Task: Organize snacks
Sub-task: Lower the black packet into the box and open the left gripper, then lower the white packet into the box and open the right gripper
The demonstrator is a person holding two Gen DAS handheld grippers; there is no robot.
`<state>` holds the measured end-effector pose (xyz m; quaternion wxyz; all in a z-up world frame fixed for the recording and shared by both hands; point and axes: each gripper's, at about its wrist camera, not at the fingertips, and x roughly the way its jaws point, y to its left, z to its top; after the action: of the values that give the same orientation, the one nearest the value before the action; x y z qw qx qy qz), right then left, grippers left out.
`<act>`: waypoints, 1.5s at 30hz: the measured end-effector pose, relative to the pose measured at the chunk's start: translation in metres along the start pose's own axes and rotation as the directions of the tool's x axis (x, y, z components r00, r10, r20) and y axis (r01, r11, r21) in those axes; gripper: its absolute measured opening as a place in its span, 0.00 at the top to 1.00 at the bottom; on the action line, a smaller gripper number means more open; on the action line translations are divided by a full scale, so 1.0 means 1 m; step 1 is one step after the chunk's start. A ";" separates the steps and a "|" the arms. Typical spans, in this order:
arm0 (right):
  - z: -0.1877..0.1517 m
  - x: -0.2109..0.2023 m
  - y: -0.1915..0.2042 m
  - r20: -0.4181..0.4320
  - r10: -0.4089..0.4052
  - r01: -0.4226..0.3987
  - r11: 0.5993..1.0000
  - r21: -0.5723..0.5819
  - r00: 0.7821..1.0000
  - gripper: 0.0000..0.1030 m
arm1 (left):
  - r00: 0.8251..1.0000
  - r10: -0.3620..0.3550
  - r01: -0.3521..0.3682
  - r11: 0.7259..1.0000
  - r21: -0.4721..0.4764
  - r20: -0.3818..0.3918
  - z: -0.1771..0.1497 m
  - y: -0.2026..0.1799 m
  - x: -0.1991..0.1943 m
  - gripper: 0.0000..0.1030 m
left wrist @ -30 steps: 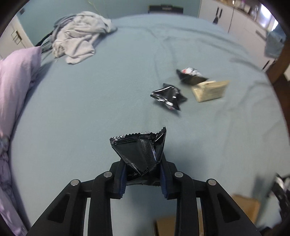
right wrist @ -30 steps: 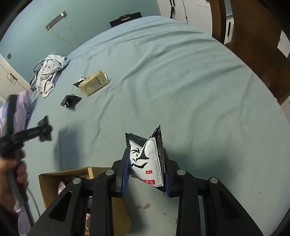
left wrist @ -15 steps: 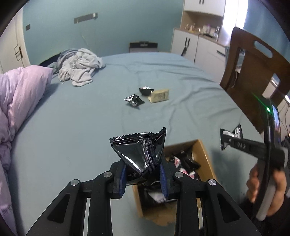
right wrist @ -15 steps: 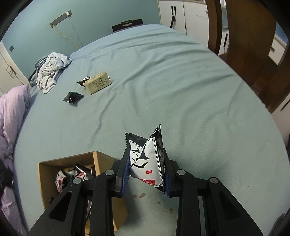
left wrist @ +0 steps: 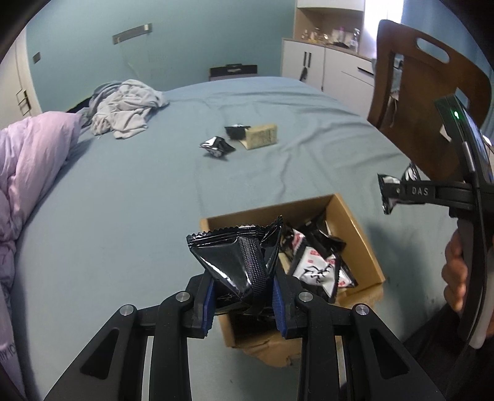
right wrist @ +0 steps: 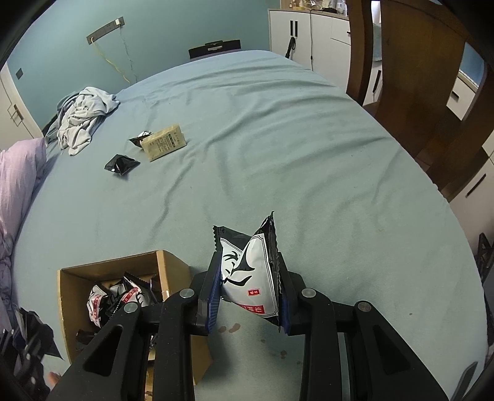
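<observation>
My left gripper is shut on a glossy black snack packet, which hangs over the near edge of an open cardboard box. Several black-and-white packets lie inside that box. My right gripper is shut on a black-and-white snack packet, above the bed just right of the box. In the left wrist view the right gripper shows at the right, a hand on its handle. Farther up the bed lie a black packet, another dark packet and a tan packet.
The blue bed sheet spreads wide around the box. A heap of grey clothes lies at the far left, a lilac duvet along the left edge. A wooden chair stands at the right, white cabinets behind.
The left gripper has swung back from the far packets to above the box, still holding its packet. The right gripper has risen slightly, and the box has come fully into its view.
</observation>
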<state>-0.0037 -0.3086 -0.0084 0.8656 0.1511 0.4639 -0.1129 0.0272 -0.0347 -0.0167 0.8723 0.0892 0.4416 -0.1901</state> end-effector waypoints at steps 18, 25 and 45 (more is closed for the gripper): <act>0.003 0.009 0.005 -0.008 0.003 -0.004 0.999 -0.054 1.000 0.72 | 0.999 -0.018 0.018 1.000 0.001 -0.037 -0.004 -0.004 0.021 0.25; 0.001 0.004 0.003 0.010 0.019 -0.018 0.998 -0.055 1.000 0.72 | 0.995 0.081 -0.078 0.995 -0.058 0.057 0.003 0.014 0.001 0.21; -0.038 -0.012 0.050 -0.033 0.199 -0.197 0.910 -0.366 0.979 0.72 | 0.983 0.179 -0.169 0.966 -0.195 0.032 0.005 0.054 0.005 0.20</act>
<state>-0.0223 -0.2473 -0.0105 0.8865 0.0327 0.4572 0.0637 0.0556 0.0120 -0.0183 0.9008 0.0386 0.4266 -0.0716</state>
